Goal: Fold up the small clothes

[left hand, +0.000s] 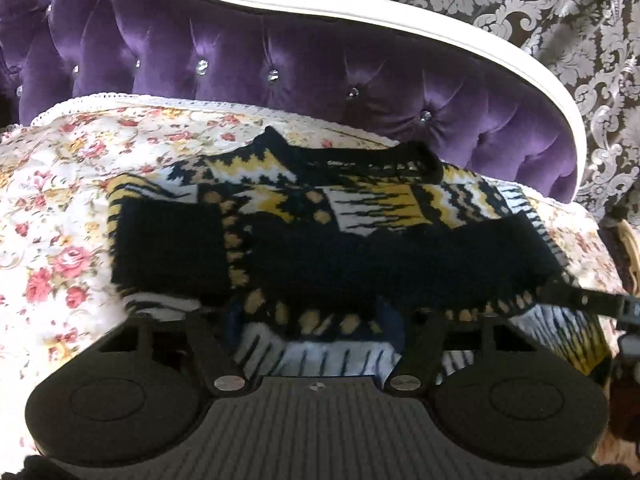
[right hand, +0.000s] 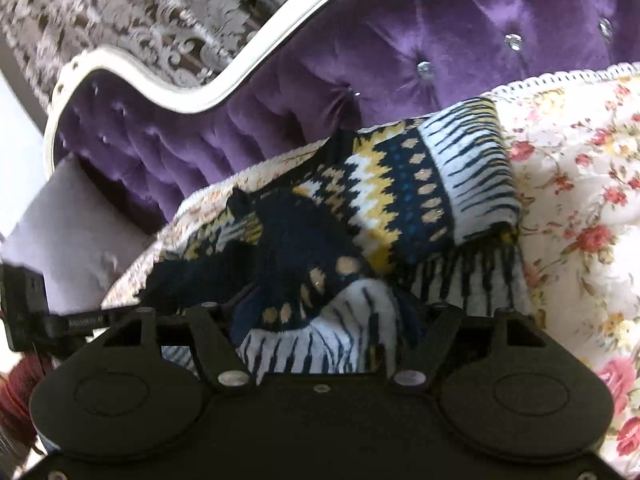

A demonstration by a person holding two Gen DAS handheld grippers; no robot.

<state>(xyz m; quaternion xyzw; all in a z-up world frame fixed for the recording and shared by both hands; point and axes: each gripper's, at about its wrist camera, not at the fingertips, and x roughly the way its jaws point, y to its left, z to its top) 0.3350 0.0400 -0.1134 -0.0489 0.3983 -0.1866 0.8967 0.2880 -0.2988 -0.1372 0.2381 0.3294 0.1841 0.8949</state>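
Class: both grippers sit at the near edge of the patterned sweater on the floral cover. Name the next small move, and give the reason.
Probably lift the near edge and carry it toward the purple headboard. The sweater lies on the floral cover with its sleeves already folded inward, and knit bunches between the fingers of the left gripper and right gripper, so both seem to grip it.

L claw (left hand: 316, 332) & R claw (right hand: 324, 320): fingers hidden

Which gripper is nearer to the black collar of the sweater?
Hard to tell. Both the left gripper and the right gripper are at the sweater's near hem, with the collar across the garment.
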